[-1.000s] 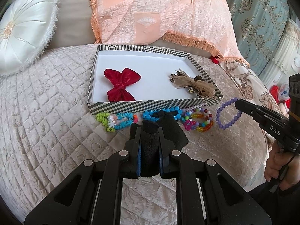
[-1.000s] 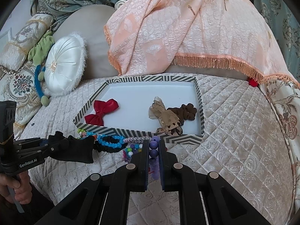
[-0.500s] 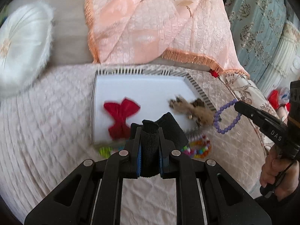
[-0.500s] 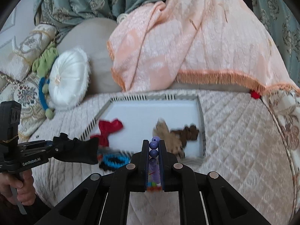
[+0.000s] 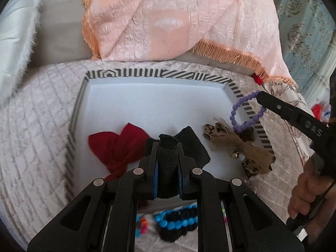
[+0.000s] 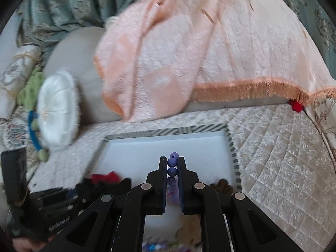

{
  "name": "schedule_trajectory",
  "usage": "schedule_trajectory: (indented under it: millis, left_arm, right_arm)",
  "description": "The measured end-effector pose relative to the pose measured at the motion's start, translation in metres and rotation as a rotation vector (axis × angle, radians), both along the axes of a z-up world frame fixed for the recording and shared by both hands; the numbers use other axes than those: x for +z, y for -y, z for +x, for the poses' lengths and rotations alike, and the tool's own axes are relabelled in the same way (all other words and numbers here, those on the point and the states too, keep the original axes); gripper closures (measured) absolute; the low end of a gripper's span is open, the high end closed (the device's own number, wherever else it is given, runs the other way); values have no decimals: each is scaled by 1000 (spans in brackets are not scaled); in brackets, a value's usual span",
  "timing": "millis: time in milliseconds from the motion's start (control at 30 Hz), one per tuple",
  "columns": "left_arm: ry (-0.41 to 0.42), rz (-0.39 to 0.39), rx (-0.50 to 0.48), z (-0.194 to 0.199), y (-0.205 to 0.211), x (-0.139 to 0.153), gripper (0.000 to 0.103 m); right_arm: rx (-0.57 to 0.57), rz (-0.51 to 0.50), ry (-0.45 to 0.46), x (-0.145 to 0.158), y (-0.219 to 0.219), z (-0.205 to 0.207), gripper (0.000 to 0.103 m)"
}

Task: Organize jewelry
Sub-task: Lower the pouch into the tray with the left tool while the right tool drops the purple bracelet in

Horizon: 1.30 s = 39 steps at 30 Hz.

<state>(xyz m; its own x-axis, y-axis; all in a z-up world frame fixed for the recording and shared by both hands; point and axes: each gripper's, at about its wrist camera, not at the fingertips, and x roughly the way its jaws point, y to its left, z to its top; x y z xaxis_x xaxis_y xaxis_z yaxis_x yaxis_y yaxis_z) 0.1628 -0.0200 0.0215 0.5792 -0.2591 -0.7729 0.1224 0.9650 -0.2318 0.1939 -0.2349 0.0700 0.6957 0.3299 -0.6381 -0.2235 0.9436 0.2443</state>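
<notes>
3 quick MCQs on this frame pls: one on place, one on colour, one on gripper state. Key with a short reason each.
1. Where does the red satin bow lie?
A. inside the striped-rim white tray
B. on the quilted cover
C. on the peach fringed blanket

2. What colour is the bead bracelet hanging from the right gripper?
A. green
B. purple
C. red

3. How is the left gripper?
A. open and empty
B. open over the bow
C. shut on a black fabric piece

Key: 1 A, the bow rests on the tray's white floor. 2 B, purple beads sit between the right fingers. 3 C, the black fabric is pinched between the pads.
</notes>
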Motion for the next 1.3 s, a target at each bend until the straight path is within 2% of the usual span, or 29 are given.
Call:
schedule_trajectory:
  millis: [167, 267, 433, 567, 700, 1000, 1300]
  left_arm:
    - [-26, -2, 0, 10, 10, -10, 90]
    - [-16, 34, -12, 9, 17, -11, 90]
    - [-21, 56, -11, 9, 18, -15, 88]
    - [-24, 58, -5, 7, 14, -14, 76]
    - [-17, 58, 7, 4, 7, -8, 70]
    - [3, 63, 48, -9, -21, 8, 69]
    - [-2, 76, 80, -41, -48, 14, 69]
  right_arm:
    - [-57, 20, -49, -23, 9, 25, 95]
    - [-82, 23, -98, -43, 14, 34, 95]
    - [-58, 94, -123, -56, 15, 38, 95]
    - [-35, 136, -125, -59, 14, 37, 95]
    - [-44, 157, -118, -54, 17, 35, 94]
    - [-11, 107, -98, -32, 18, 16, 93]
    - [29, 59, -96, -14, 10, -32, 93]
